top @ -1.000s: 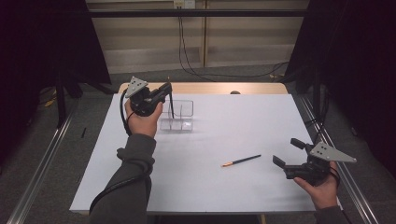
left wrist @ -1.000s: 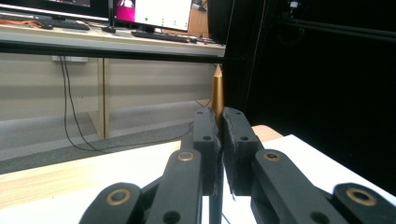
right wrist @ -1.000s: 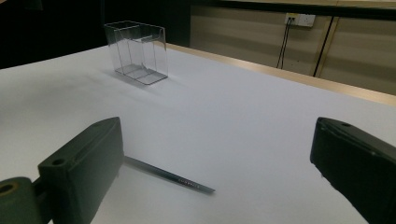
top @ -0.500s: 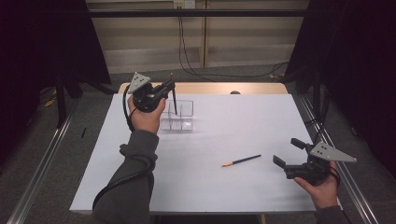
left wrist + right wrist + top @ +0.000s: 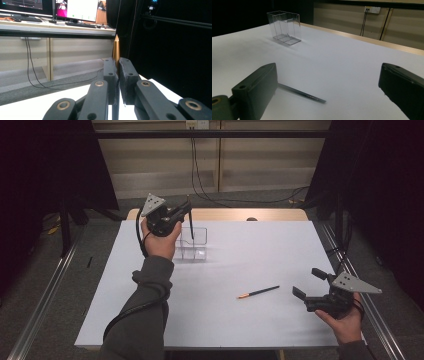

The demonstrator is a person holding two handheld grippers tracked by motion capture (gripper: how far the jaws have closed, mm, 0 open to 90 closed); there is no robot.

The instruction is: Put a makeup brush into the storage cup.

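Note:
My left gripper [image 5: 184, 211] is raised at the back left of the white table, shut on a dark pencil [image 5: 191, 227] that stands nearly upright. The pencil's lower end hangs in or just over a clear divided box [image 5: 201, 240]. In the left gripper view the jaws [image 5: 117, 63] pinch the pencil [image 5: 116, 47], whose sharpened tip points up. A second pencil [image 5: 259, 292] lies flat near the table's front right. My right gripper [image 5: 306, 287] rests open just right of it. In the right gripper view the pencil [image 5: 302, 93] lies ahead of the open gripper [image 5: 328, 73], with the clear box [image 5: 284, 26] far off.
White paper [image 5: 250, 255] covers the table, with a wooden edge [image 5: 225, 214] at the back. Black curtains hang on both sides, and cables run down the back wall. Metal rails [image 5: 45, 295] flank the table on the floor.
My left gripper has shifted slightly right with the pencil, bringing it more upright over the clear box. The right gripper and the lying pencil have stayed in place.

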